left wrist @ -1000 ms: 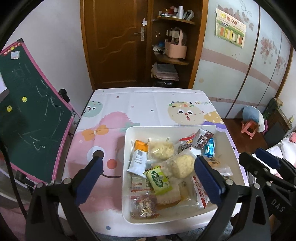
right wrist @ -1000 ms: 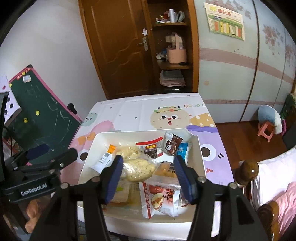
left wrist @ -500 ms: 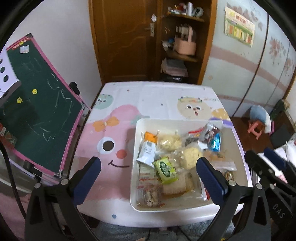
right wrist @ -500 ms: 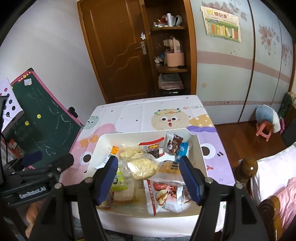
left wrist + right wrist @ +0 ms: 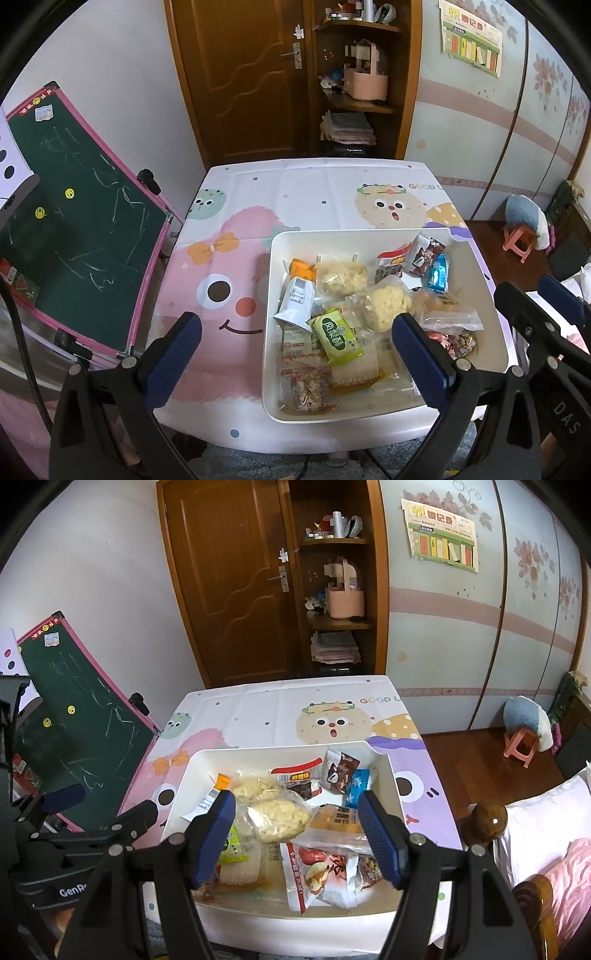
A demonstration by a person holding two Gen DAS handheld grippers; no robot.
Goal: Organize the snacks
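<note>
A white tray (image 5: 271, 295) full of snack packets sits on the right half of the cartoon tablecloth; it also shows in the right wrist view (image 5: 177, 797). In it lie a green packet (image 5: 336, 336), clear bags of pale puffs (image 5: 384, 304), an orange packet (image 5: 303, 267), a blue packet (image 5: 439, 273) and a red-and-white bag (image 5: 317, 873). My left gripper (image 5: 295, 354) is open and empty, held above the tray's near left edge. My right gripper (image 5: 297, 830) is open and empty above the tray's near side.
A green chalkboard with a pink frame (image 5: 74, 229) leans at the table's left side. The tablecloth (image 5: 295, 192) is bare behind and left of the tray. A wooden door and corner shelf (image 5: 354, 92) stand behind. A bedpost (image 5: 487, 819) and bed are at the right.
Both grippers have pulled back and up from the tray, so more of the table and room shows. The snacks have not moved.
</note>
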